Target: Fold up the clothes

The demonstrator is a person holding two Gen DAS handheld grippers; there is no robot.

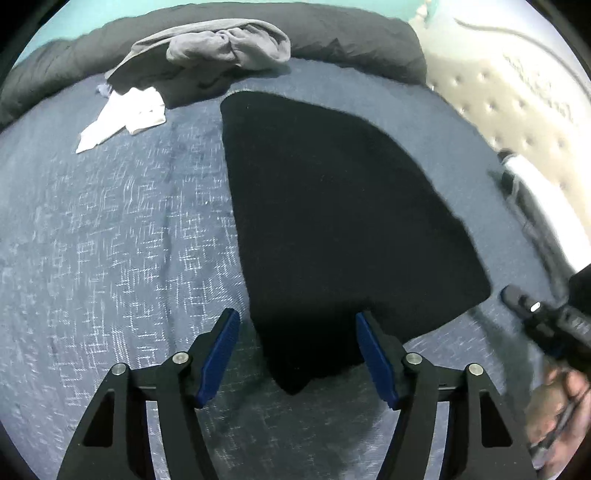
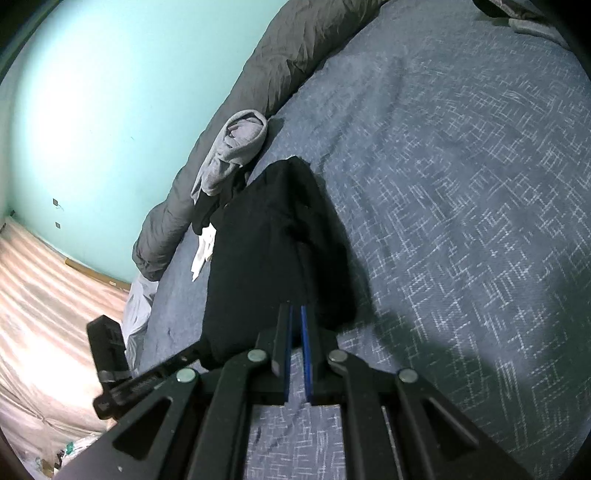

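Your left tool gapes wide and empty over one matte black garment on the crosshatched blue bed; your right tool pinches its lifted edge.

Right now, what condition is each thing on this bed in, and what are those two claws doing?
Black garment: spread flat on the bedspread, near corner between the left claw's fingers.
Left gripper: open, holding nothing.
Right gripper: nearly closed; whether it pinches the black cloth is unclear.
Grey garment: bunched, unfolded.
White cloth: crumpled.
Dark duvet: rolled along the bed's far edge.
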